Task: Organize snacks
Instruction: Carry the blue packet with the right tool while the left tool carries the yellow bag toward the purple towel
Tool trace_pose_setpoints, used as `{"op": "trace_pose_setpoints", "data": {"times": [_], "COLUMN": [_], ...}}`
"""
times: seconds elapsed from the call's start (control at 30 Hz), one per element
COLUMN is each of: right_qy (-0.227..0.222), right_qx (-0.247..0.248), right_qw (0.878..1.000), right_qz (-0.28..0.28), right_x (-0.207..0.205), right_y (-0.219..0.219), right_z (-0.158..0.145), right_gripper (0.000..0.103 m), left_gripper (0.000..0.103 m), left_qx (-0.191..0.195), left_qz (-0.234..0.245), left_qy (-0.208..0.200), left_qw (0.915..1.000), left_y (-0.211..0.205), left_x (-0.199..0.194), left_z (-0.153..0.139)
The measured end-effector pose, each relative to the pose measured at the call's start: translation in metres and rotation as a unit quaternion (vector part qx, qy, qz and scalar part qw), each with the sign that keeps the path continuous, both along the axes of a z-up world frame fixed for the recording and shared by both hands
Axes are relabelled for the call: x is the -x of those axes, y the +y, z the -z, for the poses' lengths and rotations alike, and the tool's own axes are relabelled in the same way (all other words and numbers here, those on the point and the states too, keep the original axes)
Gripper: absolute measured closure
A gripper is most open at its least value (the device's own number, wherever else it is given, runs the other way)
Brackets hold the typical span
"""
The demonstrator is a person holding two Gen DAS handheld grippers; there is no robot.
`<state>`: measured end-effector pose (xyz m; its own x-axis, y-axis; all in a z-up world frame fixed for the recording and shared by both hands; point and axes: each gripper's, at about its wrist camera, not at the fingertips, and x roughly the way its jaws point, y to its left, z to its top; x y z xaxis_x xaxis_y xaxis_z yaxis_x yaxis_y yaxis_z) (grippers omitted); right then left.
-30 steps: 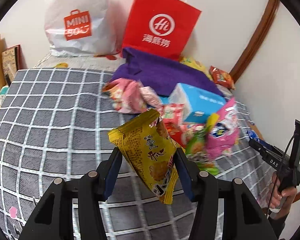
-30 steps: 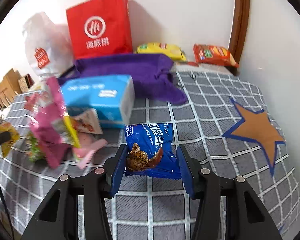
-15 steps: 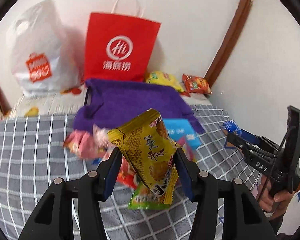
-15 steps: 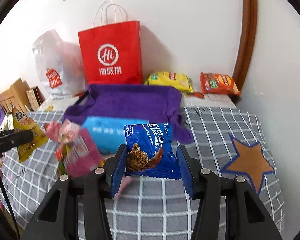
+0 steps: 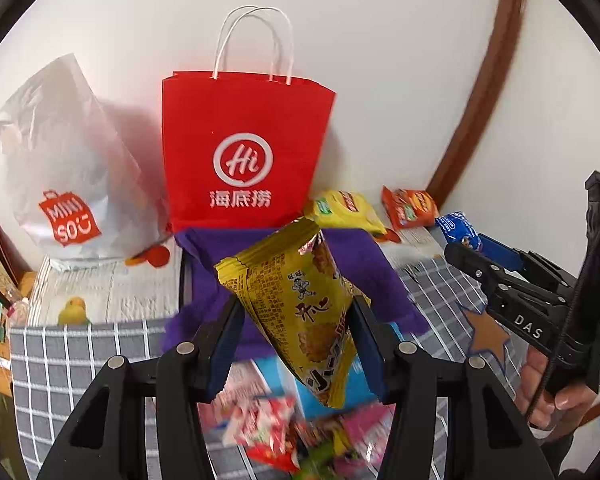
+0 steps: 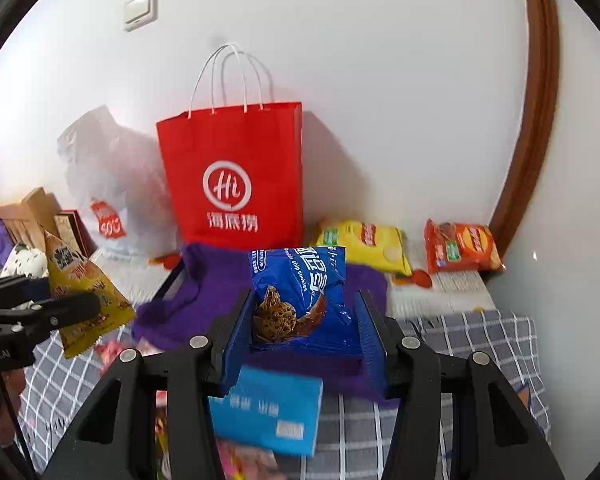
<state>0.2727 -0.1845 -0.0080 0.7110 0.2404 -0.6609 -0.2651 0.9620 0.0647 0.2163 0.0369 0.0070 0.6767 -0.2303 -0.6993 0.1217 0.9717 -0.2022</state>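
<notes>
Sorting partly done: two chip bags, yellow point(image 6: 360, 250) and orange point(image 6: 462, 250), lie by the wall; a snack pile point(image 5: 300, 436) remains on the checked bed cover point(image 5: 72, 364). Left tool point(image 5: 296, 344), part-open, clamps a yellow snack packet point(image 5: 300, 304) aloft; right tool point(image 6: 306, 330), likewise, clamps a blue cookie packet point(image 6: 304, 284) near the red paper bag point(image 6: 236, 176).

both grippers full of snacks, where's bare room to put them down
Free: grey checked blanket right of the purple cloth, and the white strip between the Miniso bag and that cloth. Crowded: the loose packets by the blue box.
</notes>
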Motion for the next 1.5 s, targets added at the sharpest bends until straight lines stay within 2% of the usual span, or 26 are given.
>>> {"op": "trace_pose_setpoints", "data": {"times": [0.17, 0.37, 0.5, 0.6, 0.73, 0.9, 1.03, 1.23, 1.5], "right_qy": [0.004, -0.007, -0.005, 0.007, 0.044, 0.059, 0.074, 0.098, 0.128], "right_qx": [-0.01, 0.008, 0.019, 0.028, 0.029, 0.036, 0.042, 0.065, 0.088], "right_qw": [1.0, 1.0, 0.999, 0.999, 0.998, 0.997, 0.996, 0.993, 0.987], "right_qz": [-0.002, -0.013, -0.029, -0.032, -0.04, -0.036, -0.029, -0.03, -0.05], "right_x": [-0.035, -0.073, -0.091, -0.104, -0.121, -0.132, -0.141, -0.15, -0.154], "right_y": [0.009, 0.028, 0.036, 0.036, 0.039, 0.035, 0.026, 0.017, 0.028], "right_z": [-0.004, -0.004, 0.012, 0.037, 0.064, 0.081, 0.092, 0.108, 0.13], "right_gripper": [0.053, 0.053, 0.053, 0.053, 0.053, 0.053, 0.053, 0.053, 0.053], "left_gripper": [0.052, 0.052, 0.052, 0.052, 0.052, 0.052, 0.052, 0.052, 0.052], "left_qx": [0.007, 0.015, 0.014, 0.013, 0.016, 0.022, 0.015, 0.028, 0.031], "left_qz": [-0.011, -0.019, -0.019, -0.02, -0.023, -0.022, -0.023, -0.023, -0.02], "left_qy": [0.005, 0.002, 0.011, 0.025, 0.04, 0.073, 0.082, 0.104, 0.121], "left_qw": [0.9999, 0.9997, 0.9997, 0.9994, 0.9988, 0.9969, 0.9963, 0.9939, 0.9919], "left_y": [0.01, 0.018, 0.022, 0.025, 0.031, 0.036, 0.035, 0.035, 0.031], "left_x": [-0.036, -0.071, -0.096, -0.113, -0.124, -0.135, -0.141, -0.149, -0.157], "left_z": [-0.001, 0.0, 0.011, 0.029, 0.051, 0.071, 0.081, 0.095, 0.107]}}
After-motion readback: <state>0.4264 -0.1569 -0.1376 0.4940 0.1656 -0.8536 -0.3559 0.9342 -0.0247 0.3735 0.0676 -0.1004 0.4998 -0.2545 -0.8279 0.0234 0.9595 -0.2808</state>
